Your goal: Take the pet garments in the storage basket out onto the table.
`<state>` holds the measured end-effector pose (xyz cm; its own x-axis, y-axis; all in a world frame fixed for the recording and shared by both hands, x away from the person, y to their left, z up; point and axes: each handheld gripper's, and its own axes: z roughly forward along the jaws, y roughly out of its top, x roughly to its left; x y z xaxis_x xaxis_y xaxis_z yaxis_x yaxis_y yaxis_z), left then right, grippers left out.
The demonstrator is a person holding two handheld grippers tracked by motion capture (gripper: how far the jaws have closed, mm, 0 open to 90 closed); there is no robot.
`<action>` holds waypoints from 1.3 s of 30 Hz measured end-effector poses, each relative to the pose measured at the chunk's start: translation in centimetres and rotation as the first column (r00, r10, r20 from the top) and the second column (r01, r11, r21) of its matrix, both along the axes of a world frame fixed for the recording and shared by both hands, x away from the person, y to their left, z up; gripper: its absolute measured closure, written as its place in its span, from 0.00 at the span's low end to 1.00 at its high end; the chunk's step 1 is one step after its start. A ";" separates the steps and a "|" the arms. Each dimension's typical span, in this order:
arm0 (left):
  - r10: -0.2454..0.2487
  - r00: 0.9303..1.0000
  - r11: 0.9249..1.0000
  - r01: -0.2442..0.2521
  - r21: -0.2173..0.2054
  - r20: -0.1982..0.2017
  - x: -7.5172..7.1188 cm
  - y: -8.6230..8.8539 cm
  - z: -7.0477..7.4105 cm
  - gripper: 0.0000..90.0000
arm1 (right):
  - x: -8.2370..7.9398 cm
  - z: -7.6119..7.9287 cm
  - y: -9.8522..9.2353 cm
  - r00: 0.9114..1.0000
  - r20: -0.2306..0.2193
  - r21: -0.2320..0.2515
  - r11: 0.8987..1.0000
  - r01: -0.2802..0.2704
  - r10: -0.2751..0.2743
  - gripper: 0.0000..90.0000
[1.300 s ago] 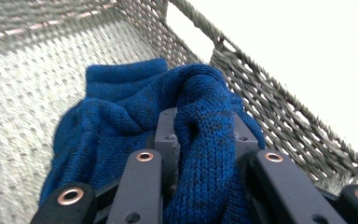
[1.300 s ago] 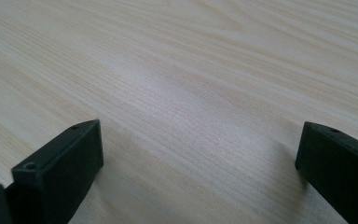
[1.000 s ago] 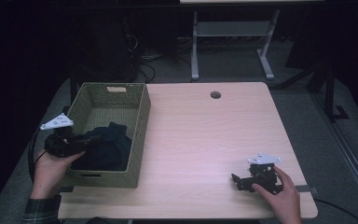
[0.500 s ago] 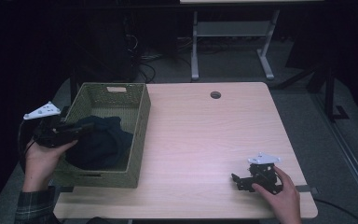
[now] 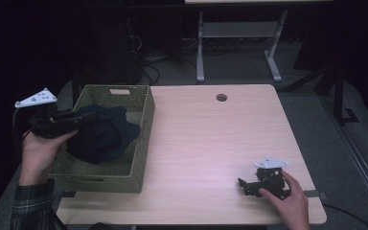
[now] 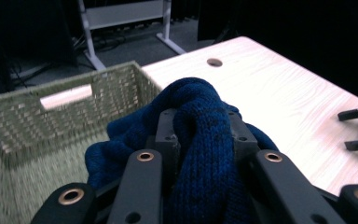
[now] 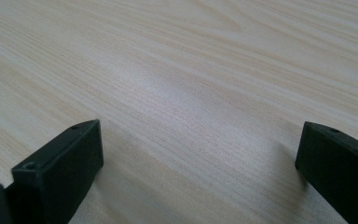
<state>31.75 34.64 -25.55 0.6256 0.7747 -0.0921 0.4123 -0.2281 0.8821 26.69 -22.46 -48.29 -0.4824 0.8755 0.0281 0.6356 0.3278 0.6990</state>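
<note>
**Knitted garment coming up out of the wicker basket**

From the high view, the left gripper (image 5: 84, 117) reaches over the near-left wall of the woven basket (image 5: 141, 139), which sits on the left part of the wooden table (image 5: 211, 139). Its jaws are clamped on a dark blue knitted garment (image 5: 100, 139); most of the cloth lies heaped inside the basket, with one fold bunched up toward the gripper. Well apart, at the near right edge of the table, the right gripper (image 5: 243, 187) rests on the wood in the person's hand.

The left gripper view shows the grip up close: a thick roll of navy knit (image 6: 200, 135) squeezed between the two black jaws, the basket's slot handle (image 6: 66, 96) beyond it. The bite looks deep, which I'd judge is good. To do this lift well, I'd go straight up until the trailing cloth clears the rim, since loose knit could snag on the weave and tip the light basket. Then carry it across to the open tabletop.

In the right gripper view the jaws stand wide apart with nothing between them, only bare pale wood grain (image 7: 191, 93) beneath.

I can read no brand, label or writing on any of it.
</note>
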 end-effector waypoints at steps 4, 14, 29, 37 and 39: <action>-0.010 1.000 1.000 0.010 -0.002 0.028 0.2 -0.5 1.4 0.80 | 0.0 0.0 0.0 1.000 0.000 0.001 1.000 0.001 -0.001 0.00; -0.056 0.995 0.998 0.058 -0.017 0.076 1.0 -2.4 3.8 0.80 | 0.0 0.0 0.0 1.000 0.000 0.001 1.000 0.000 0.000 0.00; -0.132 0.986 0.989 0.138 -0.050 0.101 2.6 -6.4 4.9 0.80 | 0.0 0.0 0.0 1.000 0.000 0.000 1.000 0.000 0.000 0.01; -0.177 0.979 0.981 0.183 -0.059 0.100 3.6 -8.9 5.0 0.80 | 0.0 0.0 0.0 1.000 0.000 0.000 1.000 0.000 0.000 0.00; -0.188 0.977 0.979 0.195 -0.059 0.098 3.8 -9.5 4.9 0.80 | 0.0 0.0 0.0 1.000 0.000 0.000 1.000 0.000 0.000 0.00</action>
